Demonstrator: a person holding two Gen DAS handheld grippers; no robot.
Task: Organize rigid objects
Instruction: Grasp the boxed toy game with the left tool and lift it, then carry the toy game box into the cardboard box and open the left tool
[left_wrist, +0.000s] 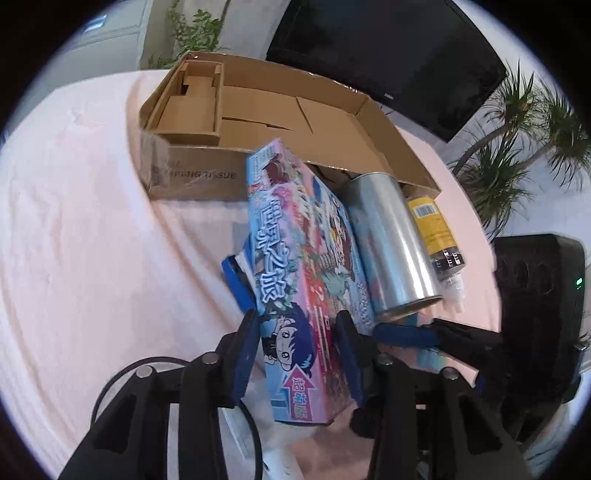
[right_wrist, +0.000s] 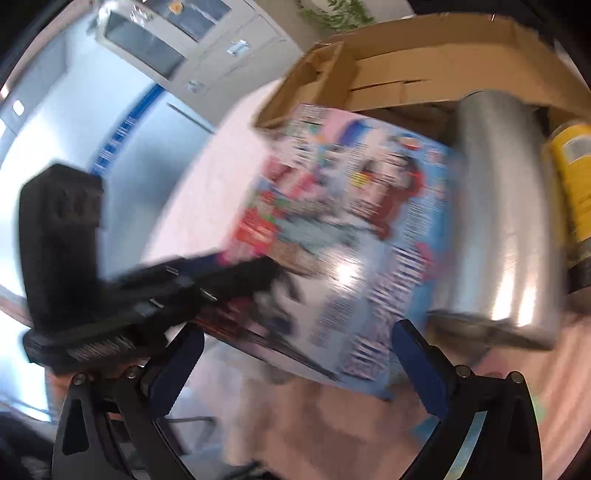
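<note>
Three rigid things lie close together on the pink-covered table (left_wrist: 74, 229): a colourful cartoon box (left_wrist: 295, 280), a silver can (left_wrist: 391, 251) and a yellow-labelled bottle (left_wrist: 436, 229). The cartoon box stands tilted on its long edge, its narrow spine turned toward the left wrist camera, its near end sitting between the blue fingers (left_wrist: 243, 354) of the left tongs (left_wrist: 299, 354). Those pads lie against both sides of the box, so the left tongs are clamped on it. The silver can lies on its side just beside the box, touching its printed face, open rim toward the camera. The yellow-labelled bottle lies beyond the can, alongside it. Behind all three sits an open cardboard carton (left_wrist: 192, 173) with a smaller cardboard insert in its left corner; one flap hangs down toward the can and bottle.

From the right wrist view, heavily blurred, the cartoon box (right_wrist: 354, 236) shows its broad printed face, with the silver can (right_wrist: 506, 206) and the yellow-labelled bottle (right_wrist: 572, 184) to its right and the cardboard carton (right_wrist: 424, 55) behind. The right tongs (right_wrist: 295, 365) stand wide apart with nothing between their pads; the lower edge of the box lies just ahead of them. The left tongs (right_wrist: 229, 269) reach in from the left of that view onto the box. A dark screen (left_wrist: 388, 55) and potted plants (left_wrist: 517, 166) stand behind the table.
</note>
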